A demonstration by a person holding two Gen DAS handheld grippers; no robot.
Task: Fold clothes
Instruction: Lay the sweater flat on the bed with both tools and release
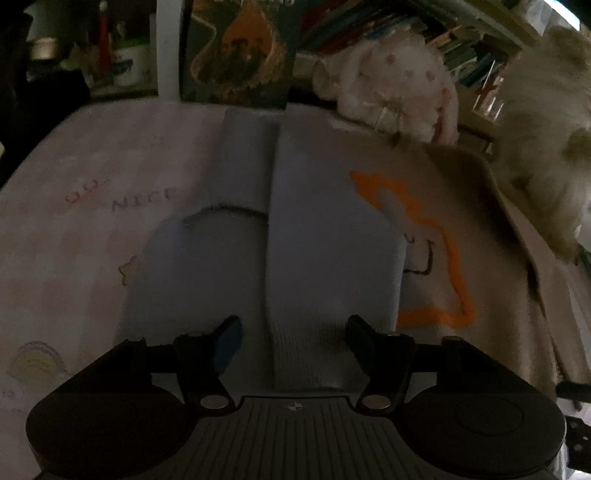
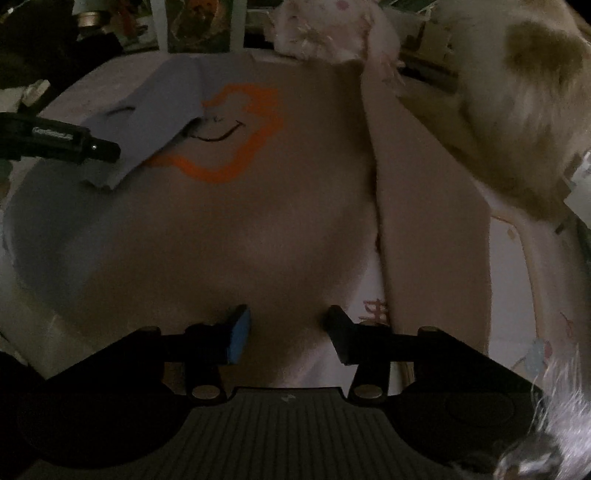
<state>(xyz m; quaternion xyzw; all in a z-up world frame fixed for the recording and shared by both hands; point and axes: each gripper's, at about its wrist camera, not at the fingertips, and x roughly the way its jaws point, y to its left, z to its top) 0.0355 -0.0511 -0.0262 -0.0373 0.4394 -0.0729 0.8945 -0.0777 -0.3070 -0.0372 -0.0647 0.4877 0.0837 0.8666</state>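
Two garments lie on your printed bedsheet (image 1: 92,177): beige sweatshirt (image 2: 295,221) spread wide, blue-grey sleeve (image 1: 325,229) folded across its left. Both grippers, left (image 1: 295,328) and right (image 2: 288,325), hover open, gripping nothing; pinch edges squarely.

The blue sleeve (image 1: 306,266) hides the left part of the orange outline (image 1: 436,236) printed on the sweater (image 2: 295,206), and its ribbed cuff runs under the left gripper (image 1: 293,332) body. The plush toys (image 1: 399,96) and the books (image 1: 369,26) behind them are blurred in the dim light. The right view's left edge cuts off the left gripper, and the printed words on the bed sheet (image 1: 92,166) are too faint to read.
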